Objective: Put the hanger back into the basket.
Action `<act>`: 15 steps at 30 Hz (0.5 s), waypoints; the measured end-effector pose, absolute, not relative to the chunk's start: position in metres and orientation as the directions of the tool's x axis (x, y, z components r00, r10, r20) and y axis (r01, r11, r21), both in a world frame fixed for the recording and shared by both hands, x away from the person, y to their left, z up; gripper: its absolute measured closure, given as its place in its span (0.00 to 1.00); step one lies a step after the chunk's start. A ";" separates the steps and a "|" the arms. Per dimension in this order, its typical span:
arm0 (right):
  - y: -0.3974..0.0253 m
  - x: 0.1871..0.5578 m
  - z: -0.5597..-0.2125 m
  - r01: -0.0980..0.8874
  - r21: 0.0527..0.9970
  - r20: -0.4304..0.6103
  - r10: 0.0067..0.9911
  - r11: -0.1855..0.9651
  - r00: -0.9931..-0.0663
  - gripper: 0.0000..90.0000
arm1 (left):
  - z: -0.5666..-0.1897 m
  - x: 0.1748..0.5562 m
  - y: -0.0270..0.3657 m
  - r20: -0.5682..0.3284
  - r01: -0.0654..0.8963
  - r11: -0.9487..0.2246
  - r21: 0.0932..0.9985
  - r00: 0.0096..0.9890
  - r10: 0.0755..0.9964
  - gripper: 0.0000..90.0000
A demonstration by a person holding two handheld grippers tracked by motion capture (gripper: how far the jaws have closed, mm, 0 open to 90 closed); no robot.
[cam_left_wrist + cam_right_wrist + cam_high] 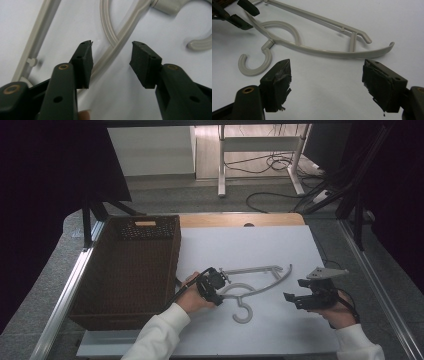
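Left claw [111, 58] gapes astride the hanger [260, 279] shoulder; lower until the bar sits deep between jaws, then squeeze squarely; right claw [327, 80] waits open, empty.

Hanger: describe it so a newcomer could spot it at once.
Start at the brown basket on the table's left; the white mat lies to its right. The hanger lies flat on the mat between both grippers: pale beige plastic, hook toward the person.
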State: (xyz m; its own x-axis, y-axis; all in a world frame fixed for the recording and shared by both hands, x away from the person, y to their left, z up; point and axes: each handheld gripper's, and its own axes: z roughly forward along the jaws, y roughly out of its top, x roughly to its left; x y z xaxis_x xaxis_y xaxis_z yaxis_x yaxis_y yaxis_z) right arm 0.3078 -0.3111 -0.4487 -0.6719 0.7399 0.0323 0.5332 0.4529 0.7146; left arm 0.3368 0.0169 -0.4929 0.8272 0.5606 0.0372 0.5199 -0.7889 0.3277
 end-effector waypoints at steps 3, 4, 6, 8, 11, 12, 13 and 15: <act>-0.312 0.308 -0.449 0.532 0.716 0.031 0.741 0.452 -0.671 0.27 | -0.496 0.337 0.016 0.049 0.521 -0.791 0.321 0.825 0.563 0.63; -0.312 0.308 -0.448 0.534 0.715 0.032 0.742 0.451 -0.670 0.27 | -0.496 0.337 0.017 0.051 0.521 -0.793 0.317 0.825 0.562 0.64; -0.312 0.308 -0.449 0.534 0.715 0.032 0.742 0.451 -0.670 0.27 | -0.497 0.338 0.017 0.058 0.520 -0.794 0.314 0.825 0.563 0.65; -0.312 0.308 -0.449 0.534 0.715 0.032 0.741 0.452 -0.671 0.27 | -0.498 0.338 0.016 0.063 0.517 -0.798 0.310 0.826 0.560 0.65; -0.312 0.308 -0.449 0.535 0.714 0.031 0.742 0.452 -0.670 0.27 | -0.501 0.339 0.017 0.063 0.521 -0.797 0.306 0.824 0.563 0.65; -0.312 0.308 -0.449 0.535 0.714 0.031 0.742 0.452 -0.670 0.27 | -0.502 0.340 0.017 0.064 0.523 -0.797 0.302 0.823 0.564 0.65; -0.312 0.308 -0.449 0.536 0.714 0.033 0.742 0.452 -0.670 0.27 | -0.502 0.340 0.017 0.059 0.526 -0.794 0.305 0.821 0.567 0.65; -0.311 0.308 -0.449 0.535 0.712 0.032 0.740 0.455 -0.672 0.27 | -0.502 0.340 0.016 0.062 0.523 -0.796 0.305 0.823 0.564 0.65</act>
State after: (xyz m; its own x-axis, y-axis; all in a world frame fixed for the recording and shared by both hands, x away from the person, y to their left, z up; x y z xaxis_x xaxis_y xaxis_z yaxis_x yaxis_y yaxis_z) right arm 0.3079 -0.3109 -0.4495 -0.6718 0.7400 0.0324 0.5351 0.4545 0.7121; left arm 0.3399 0.0165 -0.5020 0.8232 0.5644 0.0615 0.5228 -0.7960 0.3051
